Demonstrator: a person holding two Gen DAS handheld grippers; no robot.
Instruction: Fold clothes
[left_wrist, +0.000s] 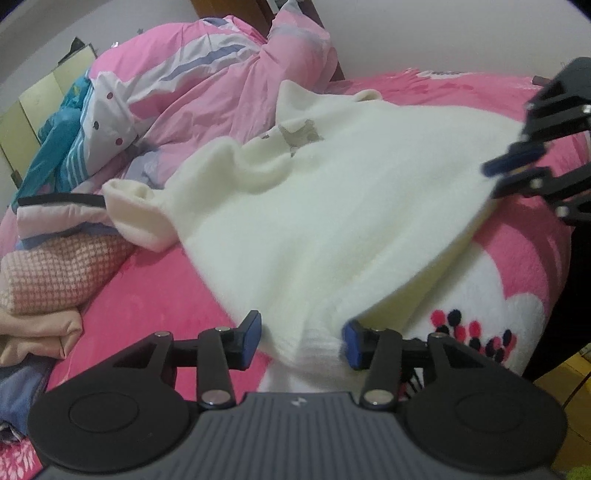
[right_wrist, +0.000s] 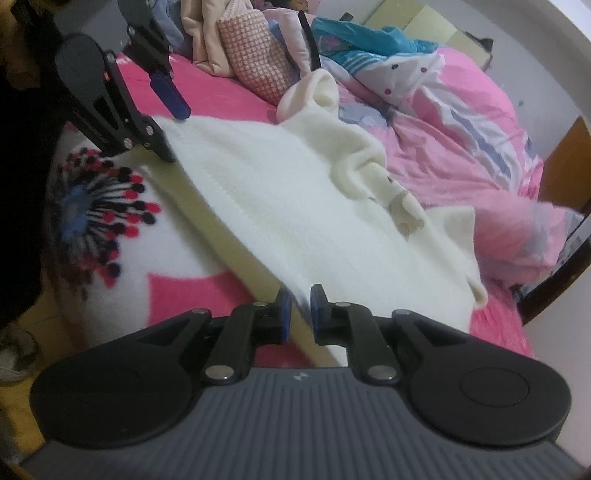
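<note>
The cream sweater (left_wrist: 332, 206) lies spread on the pink blanket (left_wrist: 147, 295). The left gripper (left_wrist: 301, 341) stands wide apart, hem corner between its fingers. The right gripper (right_wrist: 297, 314) is nearly closed, pinching the other hem edge.

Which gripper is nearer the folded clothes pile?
Left. The left gripper sits at the sweater hem beside the folded clothes pile; the right gripper holds the far corner.
</note>
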